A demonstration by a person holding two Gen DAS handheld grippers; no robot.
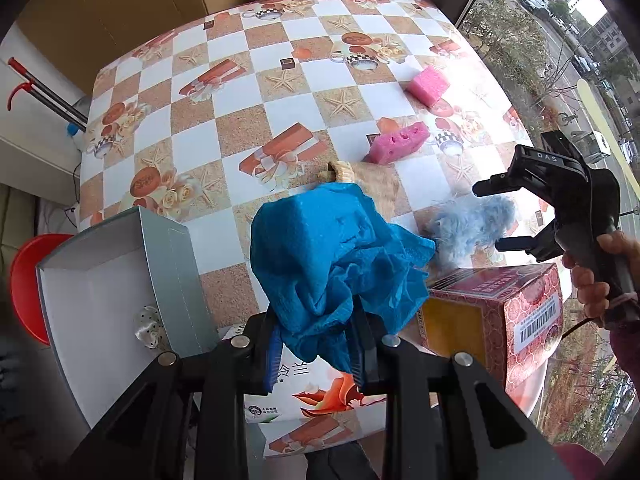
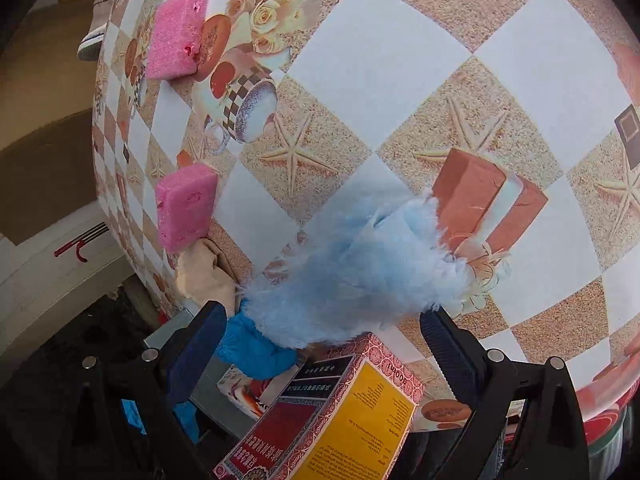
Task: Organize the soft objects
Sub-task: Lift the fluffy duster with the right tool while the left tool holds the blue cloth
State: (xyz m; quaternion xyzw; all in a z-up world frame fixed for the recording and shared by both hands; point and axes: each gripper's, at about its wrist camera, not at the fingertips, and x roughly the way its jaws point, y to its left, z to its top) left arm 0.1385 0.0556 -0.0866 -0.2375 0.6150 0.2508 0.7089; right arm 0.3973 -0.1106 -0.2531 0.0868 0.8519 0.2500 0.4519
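Grey open box (image 1: 120, 280) sits left of the red carton (image 1: 500, 304). Left gripper (image 1: 316, 352) is clamped on limp blue cloth (image 1: 340, 256), hanging between them. Right gripper (image 2: 324, 344), jaws apart, straddles fluffy pale-blue tuft (image 2: 360, 264) just beyond the carton: light, compressible, best pinched mid-body. Pink sponges (image 1: 400, 142) lie farther off.

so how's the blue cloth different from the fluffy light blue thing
The blue cloth is deep blue and crinkled, while the fluffy light blue thing is pale and feathery. The cloth hangs pinched in the shut left gripper, off the table; the fluffy thing lies on the table. It sits between the open fingers of the right gripper, which do not press on it. Both are soft and blue.
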